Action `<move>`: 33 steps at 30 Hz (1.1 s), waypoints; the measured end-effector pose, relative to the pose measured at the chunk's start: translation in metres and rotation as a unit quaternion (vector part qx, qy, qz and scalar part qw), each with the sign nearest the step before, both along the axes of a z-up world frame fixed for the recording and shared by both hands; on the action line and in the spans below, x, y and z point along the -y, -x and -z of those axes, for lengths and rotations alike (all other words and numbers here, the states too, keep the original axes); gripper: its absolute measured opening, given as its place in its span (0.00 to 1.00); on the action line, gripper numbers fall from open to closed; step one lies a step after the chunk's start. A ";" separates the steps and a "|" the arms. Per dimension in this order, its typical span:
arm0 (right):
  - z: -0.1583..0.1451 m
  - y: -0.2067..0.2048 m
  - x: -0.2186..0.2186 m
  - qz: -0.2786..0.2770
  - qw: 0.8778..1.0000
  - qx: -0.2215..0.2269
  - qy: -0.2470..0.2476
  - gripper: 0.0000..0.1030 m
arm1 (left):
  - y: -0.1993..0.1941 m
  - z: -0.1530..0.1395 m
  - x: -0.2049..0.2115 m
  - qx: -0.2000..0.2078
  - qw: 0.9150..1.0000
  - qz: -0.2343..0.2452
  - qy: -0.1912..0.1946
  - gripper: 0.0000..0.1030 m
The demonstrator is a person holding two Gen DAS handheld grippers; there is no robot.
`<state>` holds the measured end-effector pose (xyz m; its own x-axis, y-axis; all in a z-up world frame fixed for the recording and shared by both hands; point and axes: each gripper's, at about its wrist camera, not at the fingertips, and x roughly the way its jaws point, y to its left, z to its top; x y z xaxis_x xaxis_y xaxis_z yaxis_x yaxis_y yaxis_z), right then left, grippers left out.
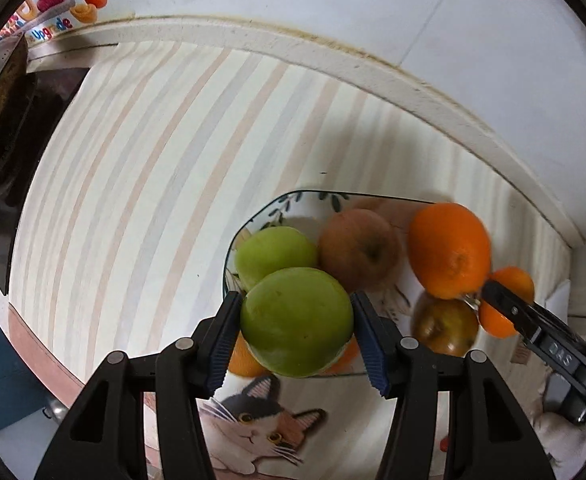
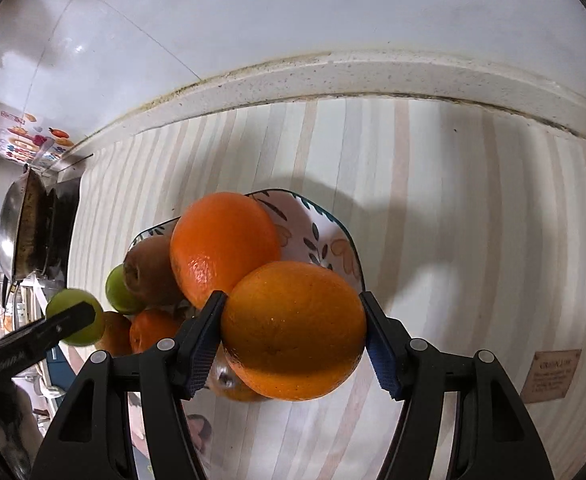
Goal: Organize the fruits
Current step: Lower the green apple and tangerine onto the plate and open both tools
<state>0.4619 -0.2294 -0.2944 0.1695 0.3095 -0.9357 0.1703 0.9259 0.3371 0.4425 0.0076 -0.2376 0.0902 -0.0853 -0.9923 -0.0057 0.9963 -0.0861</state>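
While the left gripper (image 1: 296,322) has its blue-padded black fingers pressed against both sides of a round smooth green apple (image 1: 296,322), that fruit hangs over the near rim of the patterned ceramic bowl (image 1: 281,206), partly hiding a small orange fruit (image 1: 241,360) beneath it. Below the fingers, on the striped tablecloth (image 1: 141,168), lies a printed cat picture (image 1: 253,424). Inside the bowl, just beyond the held apple, sits a second green apple (image 1: 273,254), touching a brownish-red apple (image 1: 359,248) to its right. Farther right, the right gripper (image 2: 293,332) appears in the left view as a black finger beside a large bright orange (image 1: 449,250), with another brownish apple (image 1: 445,326) and a small tangerine (image 1: 509,304) near it.

From the right wrist view, the right gripper is clamped on a large round orange (image 2: 293,330), its pads touching both flanks of the fruit, above the near right part of the bowl rim (image 2: 345,240). Just behind and left rests a second big orange (image 2: 223,246), touching the held one. Left of that sit a brown apple (image 2: 149,270) and a green apple (image 2: 119,290), and the left gripper's finger crosses its held green apple at the near left. Farther left, a steel wok (image 2: 13,232) stands on a dark stove (image 2: 63,216). Beyond the cloth runs a speckled countertop edge (image 2: 333,76) against the white tiled wall (image 2: 293,8).
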 end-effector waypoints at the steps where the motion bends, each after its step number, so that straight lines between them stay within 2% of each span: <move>1: 0.001 -0.001 -0.001 0.000 1.000 0.001 0.000 0.66 | -0.004 0.002 0.000 0.001 1.000 0.000 0.000 0.51; 6: 0.004 0.003 0.003 -0.003 1.000 -0.002 0.000 0.66 | -0.009 0.013 0.008 -0.010 1.000 0.009 -0.004 0.51; 10: 0.008 0.007 0.009 -0.003 1.000 -0.011 0.006 0.66 | -0.008 0.015 0.018 -0.003 0.999 0.026 -0.025 0.51; 20: 0.017 0.011 0.021 0.010 1.000 -0.017 -0.010 0.68 | 0.000 0.029 0.023 -0.018 0.999 0.024 -0.036 0.53; 28: 0.005 0.009 0.019 0.004 1.000 -0.012 -0.011 0.79 | 0.000 0.027 0.026 -0.026 0.999 0.014 -0.040 0.52; 33: -0.010 0.011 0.019 -0.001 1.000 -0.007 -0.019 0.87 | 0.005 0.013 0.022 -0.020 1.000 -0.006 -0.013 0.52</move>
<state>0.4504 -0.2479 -0.2846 0.1557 0.3444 -0.9258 0.1729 0.9133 0.3688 0.4377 -0.0140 -0.2504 0.0521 -0.0592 -0.9969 -0.0200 0.9980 -0.0603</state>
